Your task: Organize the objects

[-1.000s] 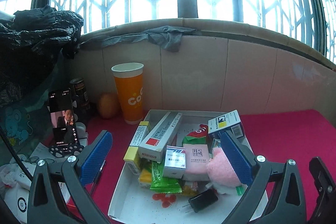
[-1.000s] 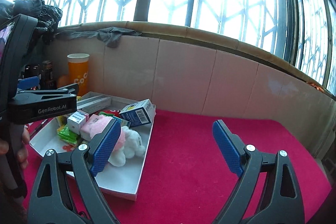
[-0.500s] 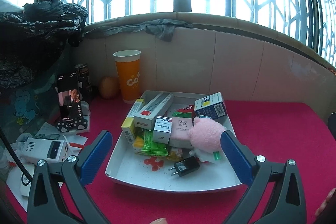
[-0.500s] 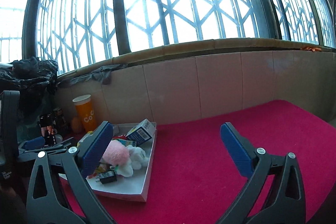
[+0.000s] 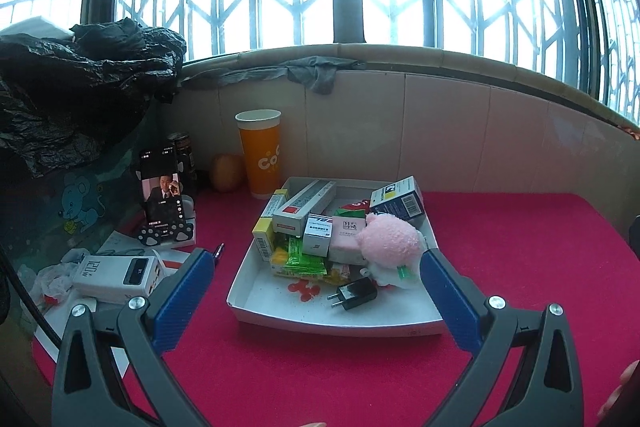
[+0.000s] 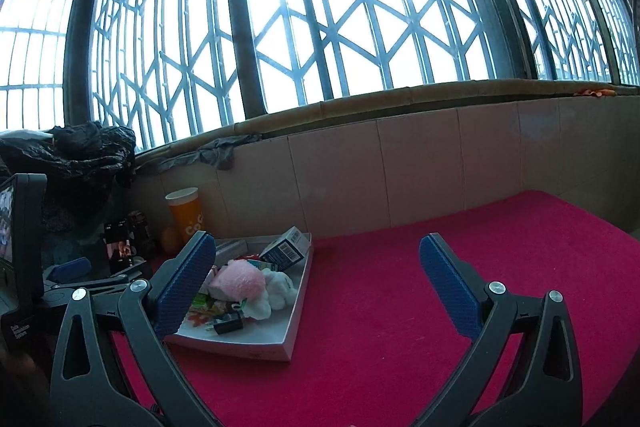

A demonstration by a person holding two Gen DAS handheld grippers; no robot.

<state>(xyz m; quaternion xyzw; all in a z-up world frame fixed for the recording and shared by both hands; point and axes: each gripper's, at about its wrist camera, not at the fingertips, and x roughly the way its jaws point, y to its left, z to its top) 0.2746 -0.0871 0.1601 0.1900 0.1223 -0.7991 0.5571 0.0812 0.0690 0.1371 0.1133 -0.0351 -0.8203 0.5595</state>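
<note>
A white shallow tray (image 5: 336, 325) sits on the red cloth, packed with small goods. In it are a pink plush toy (image 5: 386, 241), a black charger plug (image 5: 354, 293), a dark blue box (image 5: 400, 203), a long white and red box (image 5: 306, 207) and green packets (image 5: 304, 259). My left gripper (image 5: 317, 259) is open, held back from the tray's near wall, nothing between its fingers. My right gripper (image 6: 317, 241) is wide open over bare cloth, empty. From there the tray (image 6: 240, 347) lies to the left, with the plush (image 6: 240, 279) and plug (image 6: 226, 327).
An orange paper cup (image 5: 260, 155), an orange fruit (image 5: 226, 173) and a dark can (image 5: 182, 147) stand against the tiled wall. A lit phone (image 5: 162, 191) on a stand and a white power bank (image 5: 120, 273) crowd the left. Black plastic bags (image 5: 80, 75) pile above them. Red cloth (image 6: 400, 307) spreads right.
Both grippers have drawn back from the tray, which now looks smaller and farther. The right gripper's jaws spread wider and its view rolled level. Nothing was picked up.
</note>
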